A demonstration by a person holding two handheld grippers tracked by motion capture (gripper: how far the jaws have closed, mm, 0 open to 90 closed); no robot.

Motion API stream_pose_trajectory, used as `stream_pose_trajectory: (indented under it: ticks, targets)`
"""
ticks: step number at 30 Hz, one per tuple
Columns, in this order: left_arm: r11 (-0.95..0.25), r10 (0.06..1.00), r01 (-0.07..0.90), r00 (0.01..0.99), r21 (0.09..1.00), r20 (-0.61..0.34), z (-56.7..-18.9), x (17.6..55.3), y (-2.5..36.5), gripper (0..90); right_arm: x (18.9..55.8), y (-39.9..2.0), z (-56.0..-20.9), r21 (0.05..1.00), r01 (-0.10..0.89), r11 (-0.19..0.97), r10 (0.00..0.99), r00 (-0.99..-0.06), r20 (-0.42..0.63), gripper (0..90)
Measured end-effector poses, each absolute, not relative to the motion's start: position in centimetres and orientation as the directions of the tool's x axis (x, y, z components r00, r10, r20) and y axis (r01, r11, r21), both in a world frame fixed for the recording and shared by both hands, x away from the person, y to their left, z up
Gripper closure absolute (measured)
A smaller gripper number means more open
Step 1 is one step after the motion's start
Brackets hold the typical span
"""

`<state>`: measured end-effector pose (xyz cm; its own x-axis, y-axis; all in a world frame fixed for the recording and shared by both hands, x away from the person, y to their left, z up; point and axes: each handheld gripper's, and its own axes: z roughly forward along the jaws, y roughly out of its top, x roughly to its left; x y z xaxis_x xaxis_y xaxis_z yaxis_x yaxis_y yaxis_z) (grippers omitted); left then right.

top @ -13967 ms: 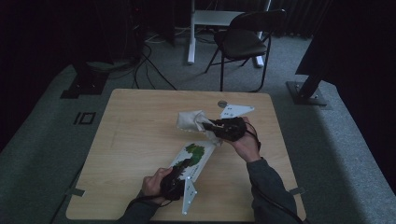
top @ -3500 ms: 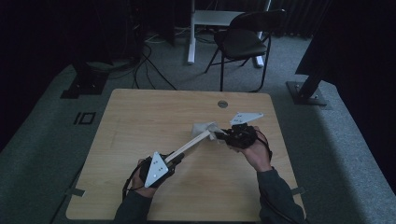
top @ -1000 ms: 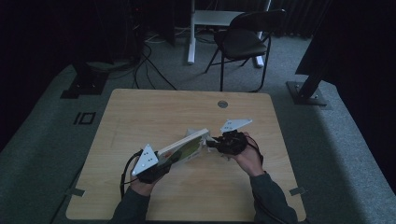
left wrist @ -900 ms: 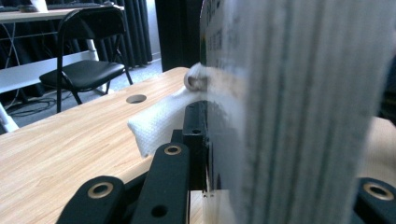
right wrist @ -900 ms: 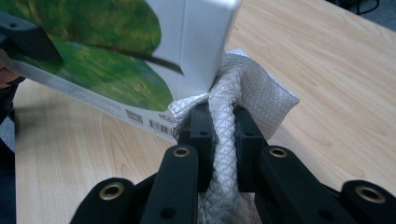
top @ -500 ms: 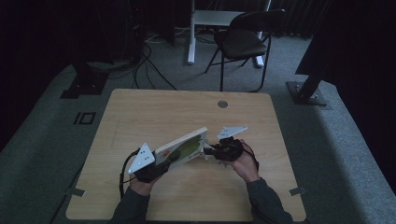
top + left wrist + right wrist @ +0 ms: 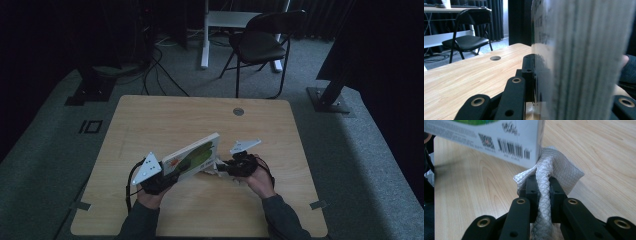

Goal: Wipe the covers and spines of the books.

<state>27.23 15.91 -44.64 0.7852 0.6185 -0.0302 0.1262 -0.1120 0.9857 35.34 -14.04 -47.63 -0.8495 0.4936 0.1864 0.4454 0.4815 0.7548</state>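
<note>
Item: flat box. A thin, broad rectangular carton, white at the edges, its large face printed mostly green with a small red-orange patch near the lower left corner. In the high view it is held clear of the table, tilted, with the printed face turned up and toward the person, above the near middle of the tabletop between the two hands. In the right gripper view its narrow white side carries a row of barcodes, a square code and lines of small print too fine to read. In the left gripper view the box fills the right part as a blurred pale surface with dark lettering along one edge.

Item: white cloth. A small rag with a fine diamond weave, bunched into a vertical fold; its upper end presses against the lower corner of the box.

Item: left gripper. Jaws pinch the lower left end of the box; one black jaw lies flat against its face in the left gripper view. Grey three-cornered plate on top.

Item: right gripper. Jaws pressed together on the folded cloth, which bulges out above the pads. It sits just right of the box's lower right corner, low over the table.

Item: table. Pale wood grain, round cable hole near the far edge. A black chair stands beyond it on grey carpet.
</note>
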Motion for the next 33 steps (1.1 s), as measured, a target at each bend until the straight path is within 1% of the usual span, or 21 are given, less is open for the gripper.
stream_pose_trajectory:
  ticks: [3, 5, 10, 25, 33]
  targets:
    - [-0.115, 0.630, 0.124, 0.776, 0.986, -0.024, -44.6, 27.3, 16.1, 78.2, 35.3, -14.2, -47.8, 0.752, 0.451, 0.480, 0.499, -0.846, 0.189, 81.8]
    - [-0.121, 0.639, 0.124, 0.769, 0.985, -0.018, -44.6, 27.3, 16.2, 78.2, 35.3, -14.5, -47.7, 0.751, 0.454, 0.480, 0.522, -0.836, 0.172, 81.6]
    - [-0.124, 0.652, 0.131, 0.758, 0.984, -0.019, -44.8, 27.4, 16.3, 78.2, 34.8, -15.9, -46.3, 0.778, 0.445, 0.443, 0.550, -0.820, 0.156, 81.6]
    - [-0.155, 0.646, 0.148, 0.763, 0.977, -0.013, -45.5, 27.7, 15.7, 78.2, 33.2, -16.5, -43.5, 0.838, 0.372, 0.400, 0.546, -0.831, 0.108, 81.6]
    - [-0.169, 0.632, 0.152, 0.775, 0.974, -0.012, -45.8, 27.7, 15.1, 78.2, 33.0, -16.5, -43.0, 0.854, 0.360, 0.375, 0.544, -0.832, 0.111, 81.7]
